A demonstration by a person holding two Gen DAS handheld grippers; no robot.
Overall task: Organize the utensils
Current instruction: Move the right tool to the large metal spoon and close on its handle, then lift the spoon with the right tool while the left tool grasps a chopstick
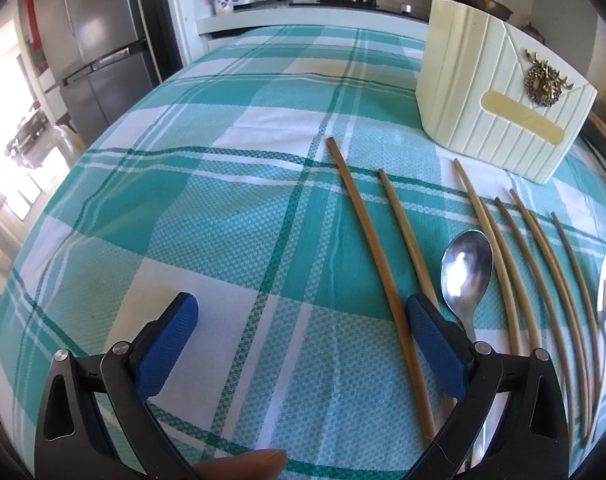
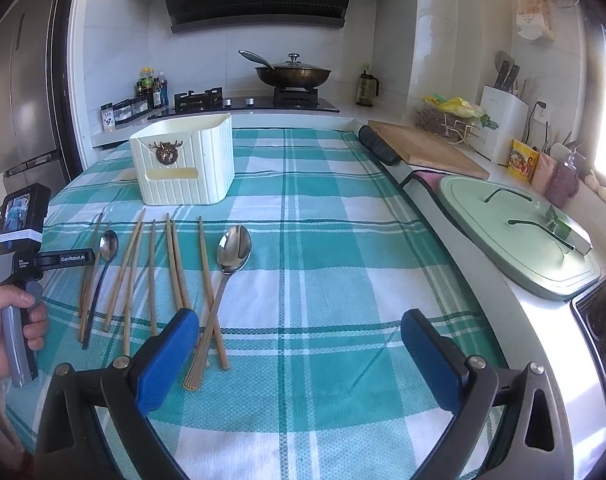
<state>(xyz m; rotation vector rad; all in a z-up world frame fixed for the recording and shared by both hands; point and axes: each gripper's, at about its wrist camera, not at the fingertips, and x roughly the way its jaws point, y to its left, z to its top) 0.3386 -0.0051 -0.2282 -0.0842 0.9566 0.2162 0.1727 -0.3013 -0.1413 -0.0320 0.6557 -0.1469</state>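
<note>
Several wooden chopsticks (image 2: 175, 264) lie side by side on the teal checked cloth (image 2: 323, 240), with a large metal spoon (image 2: 233, 250) at their right and a smaller spoon (image 2: 107, 246) at their left. A cream ribbed utensil box (image 2: 185, 160) stands behind them. In the left wrist view the chopsticks (image 1: 367, 240), one spoon (image 1: 465, 270) and the box (image 1: 499, 96) sit ahead and to the right. My left gripper (image 1: 303, 320) is open over the near ends of two chopsticks. My right gripper (image 2: 301, 334) is open above bare cloth, right of the utensils.
A hand holds the left gripper's handle (image 2: 19, 312) at the left edge. A green lid with handles (image 2: 519, 232), a wooden cutting board (image 2: 427, 148) and a knife block (image 2: 503, 128) line the right counter. A stove with a wok (image 2: 293, 74) stands behind; a fridge (image 1: 91, 48) is left.
</note>
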